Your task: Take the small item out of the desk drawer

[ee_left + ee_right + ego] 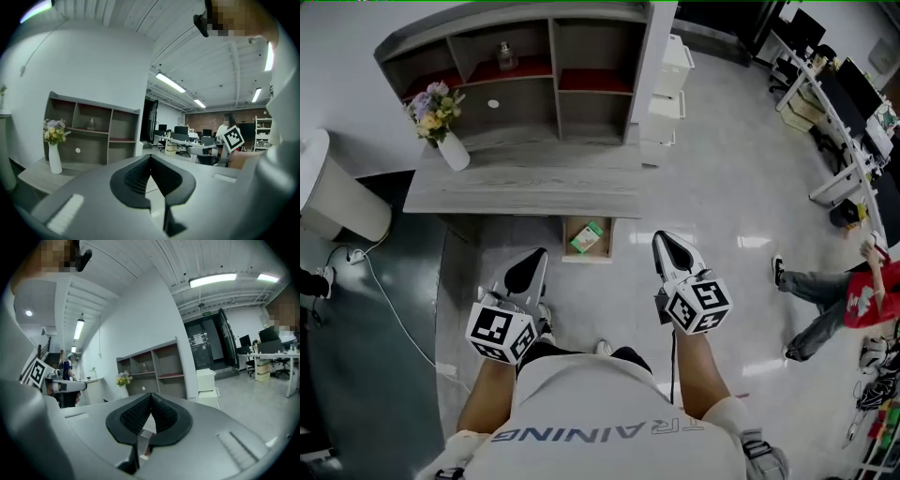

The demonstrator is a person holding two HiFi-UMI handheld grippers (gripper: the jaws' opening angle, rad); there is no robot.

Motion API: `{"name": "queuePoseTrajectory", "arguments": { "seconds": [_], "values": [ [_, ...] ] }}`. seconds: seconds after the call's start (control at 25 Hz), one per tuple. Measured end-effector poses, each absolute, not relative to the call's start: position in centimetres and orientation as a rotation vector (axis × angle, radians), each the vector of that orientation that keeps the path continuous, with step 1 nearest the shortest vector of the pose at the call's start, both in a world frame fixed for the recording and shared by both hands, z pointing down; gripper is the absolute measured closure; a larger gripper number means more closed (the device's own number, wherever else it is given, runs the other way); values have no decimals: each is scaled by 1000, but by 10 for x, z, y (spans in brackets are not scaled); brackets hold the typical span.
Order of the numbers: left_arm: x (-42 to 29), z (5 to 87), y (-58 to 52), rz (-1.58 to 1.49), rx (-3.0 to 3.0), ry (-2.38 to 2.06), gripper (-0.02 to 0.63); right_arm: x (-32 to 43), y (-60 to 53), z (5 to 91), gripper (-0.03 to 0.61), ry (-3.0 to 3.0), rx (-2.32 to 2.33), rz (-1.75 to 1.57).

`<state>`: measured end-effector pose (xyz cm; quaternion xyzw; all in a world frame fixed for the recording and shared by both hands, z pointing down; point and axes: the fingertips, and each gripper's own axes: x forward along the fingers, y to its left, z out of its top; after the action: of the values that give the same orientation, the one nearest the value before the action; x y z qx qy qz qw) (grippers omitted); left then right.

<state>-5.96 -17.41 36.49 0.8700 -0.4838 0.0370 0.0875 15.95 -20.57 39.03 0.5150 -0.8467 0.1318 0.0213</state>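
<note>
**A:** How far has the person got?

**B:** Hardly started, by the look of it. The left claw (541, 254) and right claw (659, 240) are both pinched together with nothing in them, short of the tabletop (525, 183).

**A:** And the small item (586, 237)?

**B:** It's a green-and-white boxy carton, lying in the open wooden drawer (586, 259) under the tabletop's front edge. Reaching, gripping and lifting all remain.

**A:** Farther off?

**B:** The tabletop is grey wood-grain. On it stand a smooth white vase (453, 153) and a square-celled shelf (534, 94).
</note>
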Motion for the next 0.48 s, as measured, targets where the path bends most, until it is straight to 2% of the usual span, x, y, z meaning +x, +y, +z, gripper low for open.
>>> {"name": "queuePoseTrajectory", "arguments": {
  "seconds": [0.48],
  "values": [
    [-112, 400, -295, 249, 2774, -1097, 614, 89, -271, 410, 565, -2386, 1862, 497]
  ]
}}
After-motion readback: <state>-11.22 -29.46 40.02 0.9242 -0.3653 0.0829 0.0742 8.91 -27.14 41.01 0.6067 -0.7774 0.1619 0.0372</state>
